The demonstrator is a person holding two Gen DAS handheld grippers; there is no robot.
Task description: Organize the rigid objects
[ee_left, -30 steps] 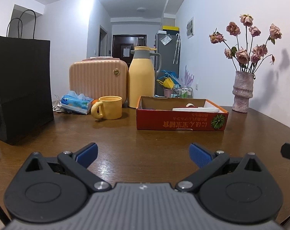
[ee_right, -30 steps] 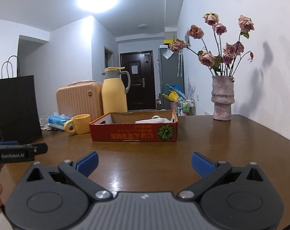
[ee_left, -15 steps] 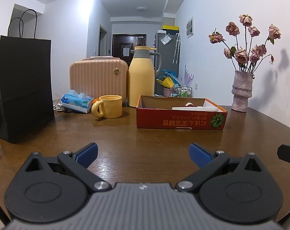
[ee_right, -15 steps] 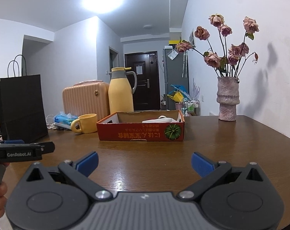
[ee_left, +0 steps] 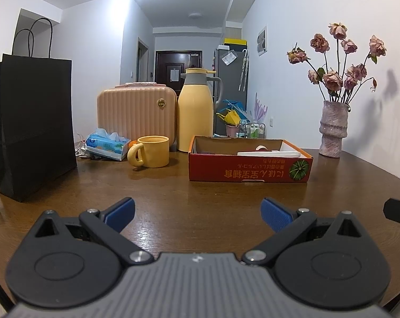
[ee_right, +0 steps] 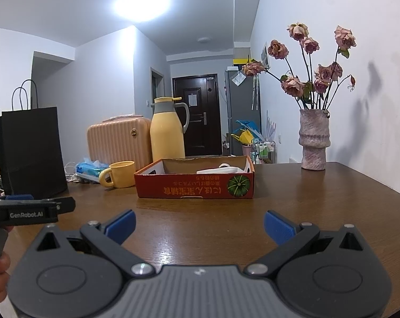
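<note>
- Fingers first: both the left gripper (ee_left: 197, 212) and the right gripper (ee_right: 198, 224) had their blue-padded fingers (ee_left: 120, 210) spread wide with nothing between them, hovering over the bare front part of the tabletop (ee_left: 200, 193).
- Tabletop was dark brown wood, pretty glossy.
- Black paper bag (ee_left: 31, 124) stood upright at the far left.
- Peach mini suitcase (ee_left: 136, 114) sat at the back, with the yellow thermos jug (ee_left: 196, 114) just beside it on the right.
- Red cardboard box (ee_left: 250, 168), open on top, was mid-table ahead of both grippers, with some white items inside that I couldn't make out.
- Pink vase of dried roses (ee_left: 333, 129) stood near the wall on the right.
- Yellow mug (ee_left: 152, 155) sat left of the box, and a blue tissue pack (ee_left: 107, 144) lay just left of the mug.
</note>
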